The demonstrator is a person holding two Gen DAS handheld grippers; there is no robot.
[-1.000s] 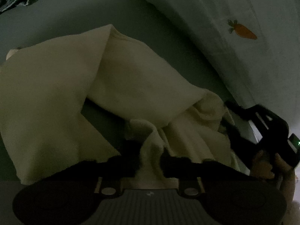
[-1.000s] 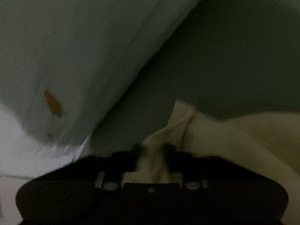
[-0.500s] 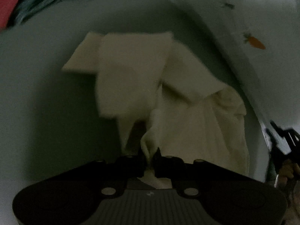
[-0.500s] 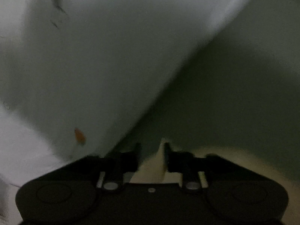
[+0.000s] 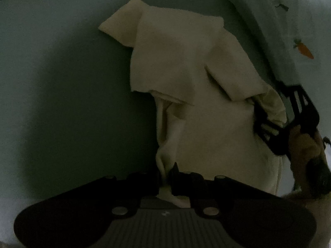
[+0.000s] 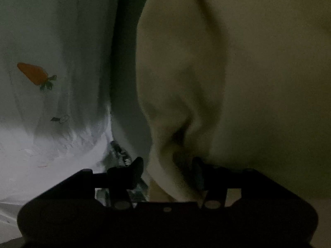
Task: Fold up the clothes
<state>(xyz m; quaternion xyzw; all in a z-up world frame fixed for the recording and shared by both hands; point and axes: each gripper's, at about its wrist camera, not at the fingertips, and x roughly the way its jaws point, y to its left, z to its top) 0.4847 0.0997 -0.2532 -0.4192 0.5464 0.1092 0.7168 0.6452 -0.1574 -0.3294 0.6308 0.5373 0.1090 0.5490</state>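
Our left gripper (image 5: 167, 177) is clenched on a narrow pinch of the cream garment (image 5: 186, 66), the cloth bunched into a ridge that climbs away from the closed jaws. Our right gripper (image 6: 167, 171) is letting go: its jaws are opening, a fold of the same cloth lies between the fingers (image 6: 136, 167), and the pads do not look pressed on it. In the left wrist view that gripper sits at the garment's right edge, with a hand (image 5: 304, 150) behind it.

The garment lies spread on a grey-green bedsheet (image 5: 62, 82), one flap doubled back over its middle and a pointed corner sticking out at the far left. Just beside it, on the right, runs a pale blanket printed with a carrot (image 5: 304, 50).

We judge the cloth soft, light and limp, perhaps a little fleecy; it will sag and slide off any hold that is not on an edge. A hem or corner, taken in a firm pinch at two points well apart, should carry it best.

The light is very dim. We cannot tell what kind of garment it is, where its sleeves or neck lie, or what the dark scrap under the right fingers is. Its near edge is hidden behind both gripper bodies.
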